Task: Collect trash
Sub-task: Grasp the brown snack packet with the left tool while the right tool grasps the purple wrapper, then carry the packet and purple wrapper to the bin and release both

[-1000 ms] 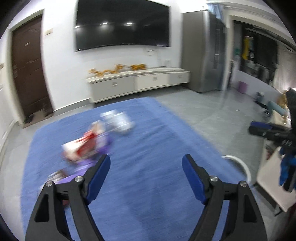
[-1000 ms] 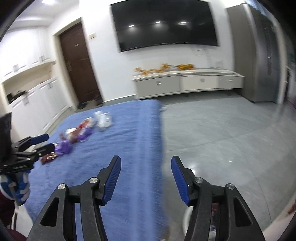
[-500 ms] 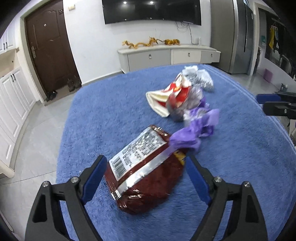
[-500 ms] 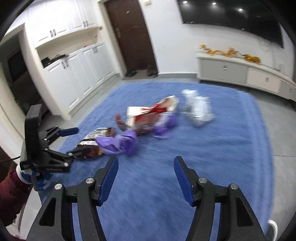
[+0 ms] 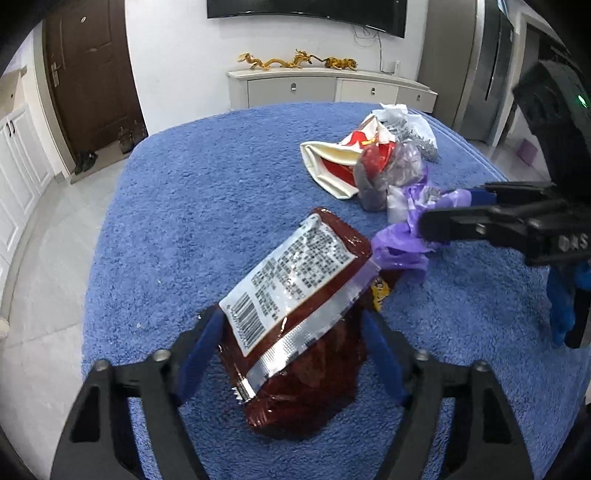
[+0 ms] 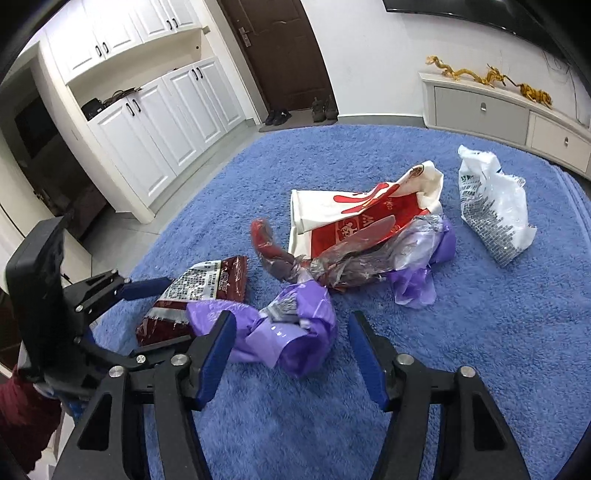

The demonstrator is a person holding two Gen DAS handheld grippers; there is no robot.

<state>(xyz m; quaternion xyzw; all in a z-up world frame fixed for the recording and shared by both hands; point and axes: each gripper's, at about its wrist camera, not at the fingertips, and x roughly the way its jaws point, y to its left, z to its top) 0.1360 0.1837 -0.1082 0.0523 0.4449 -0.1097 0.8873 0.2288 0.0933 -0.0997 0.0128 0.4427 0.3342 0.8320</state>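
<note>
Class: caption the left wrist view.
Left gripper closing around a dark red snack packet on the blue rug.

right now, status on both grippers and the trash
Left gripper closing around dark red snack packet. Right gripper closing around purple bag. Nothing blocking.

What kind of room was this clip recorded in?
Most likely a home living room: a wall-mounted TV above a low white cabinet, a brown entrance door with shoes beside it, and trash on a blue rug.
</note>
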